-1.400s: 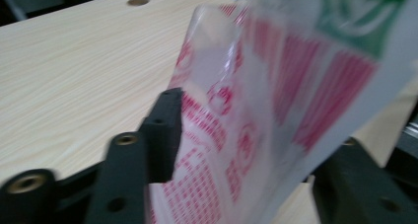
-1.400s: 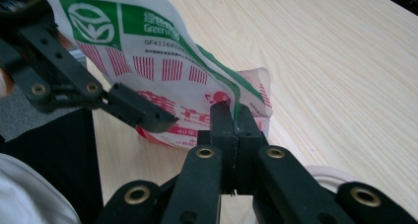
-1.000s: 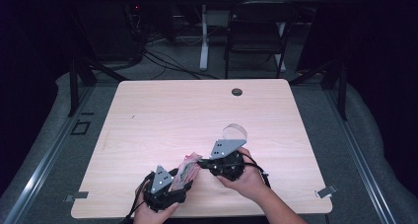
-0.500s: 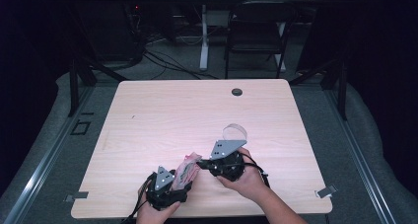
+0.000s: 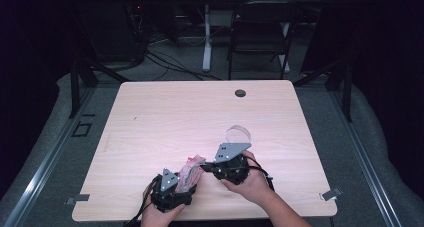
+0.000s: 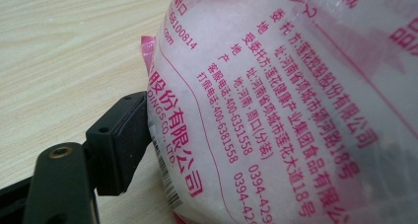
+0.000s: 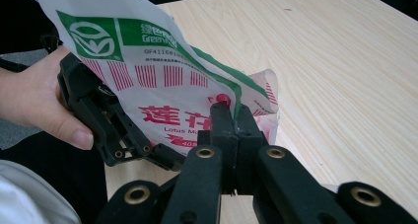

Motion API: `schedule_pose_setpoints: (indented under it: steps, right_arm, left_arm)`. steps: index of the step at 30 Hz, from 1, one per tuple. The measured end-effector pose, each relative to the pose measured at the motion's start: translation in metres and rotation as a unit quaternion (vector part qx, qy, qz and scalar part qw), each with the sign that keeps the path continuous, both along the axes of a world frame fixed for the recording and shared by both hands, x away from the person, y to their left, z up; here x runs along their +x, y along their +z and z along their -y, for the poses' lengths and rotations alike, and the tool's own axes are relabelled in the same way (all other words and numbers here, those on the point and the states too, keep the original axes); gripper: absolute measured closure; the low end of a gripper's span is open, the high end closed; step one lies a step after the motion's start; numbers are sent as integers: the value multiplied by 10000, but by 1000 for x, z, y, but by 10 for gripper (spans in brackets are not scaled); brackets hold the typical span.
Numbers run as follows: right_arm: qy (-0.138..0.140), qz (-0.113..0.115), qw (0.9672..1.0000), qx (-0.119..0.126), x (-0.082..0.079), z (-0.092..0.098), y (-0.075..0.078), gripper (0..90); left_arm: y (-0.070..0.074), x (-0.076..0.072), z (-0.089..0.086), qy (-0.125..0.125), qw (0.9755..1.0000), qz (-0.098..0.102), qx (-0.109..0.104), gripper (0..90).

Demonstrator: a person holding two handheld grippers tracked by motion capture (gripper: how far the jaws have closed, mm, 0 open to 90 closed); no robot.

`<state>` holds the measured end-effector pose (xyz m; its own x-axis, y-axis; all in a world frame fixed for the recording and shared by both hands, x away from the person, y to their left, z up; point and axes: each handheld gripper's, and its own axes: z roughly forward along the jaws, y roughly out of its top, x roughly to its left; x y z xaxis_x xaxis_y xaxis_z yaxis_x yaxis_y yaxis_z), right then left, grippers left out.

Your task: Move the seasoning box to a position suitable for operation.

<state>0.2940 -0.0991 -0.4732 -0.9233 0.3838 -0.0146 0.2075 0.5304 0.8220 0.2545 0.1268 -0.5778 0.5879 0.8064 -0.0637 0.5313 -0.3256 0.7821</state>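
A plastic bag (image 5: 190, 170) of white grains with pink print is held up between both grippers near the table's front edge. My left gripper (image 5: 184, 183) has it from the left. One pad (image 6: 121, 144) lies against the bag's (image 6: 296, 110) side and the other is hidden behind it. Those jaws have just been opening a little with the bag still between them. My right gripper (image 7: 230, 116) is shut on the green-trimmed edge of the bag (image 7: 162, 86), with the left gripper (image 7: 111, 128) and its hand behind it.
A clear round plastic piece (image 5: 238, 134) lies on the wooden table (image 5: 165, 117) just beyond the right gripper (image 5: 205, 166). A dark grommet (image 5: 240, 93) sits near the far edge. A folding chair (image 5: 260, 32) and cables stand beyond the table.
The left gripper and the bag have sunk slightly toward the table. The right gripper has kept still.
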Motion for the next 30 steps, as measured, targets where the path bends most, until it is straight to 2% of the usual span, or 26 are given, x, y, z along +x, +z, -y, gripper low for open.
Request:
schedule_pose_setpoints:
  steps: [8,14,18,26,30]
  right_arm:
    - [7,-18,10000,24,0,1,-1,900]
    - [18,-14,10000,44,-1,1,-1,900]
    - [32,-13,10000,37,-1,1,-2,900]
    - [3,1,10000,40,-1,2,-3,900]
    - [18,-2,10000,24,-1,3,-3,900]
  left_arm:
    - [-4,3,2,-22,9999,-92,59,222]
    - [-8,5,4,-15,9994,-280,211,232]
    - [-11,6,7,-43,9988,-261,418,246]
    - [-12,5,10,59,9986,-221,486,245]
    - [-12,4,11,129,9987,-204,454,249]
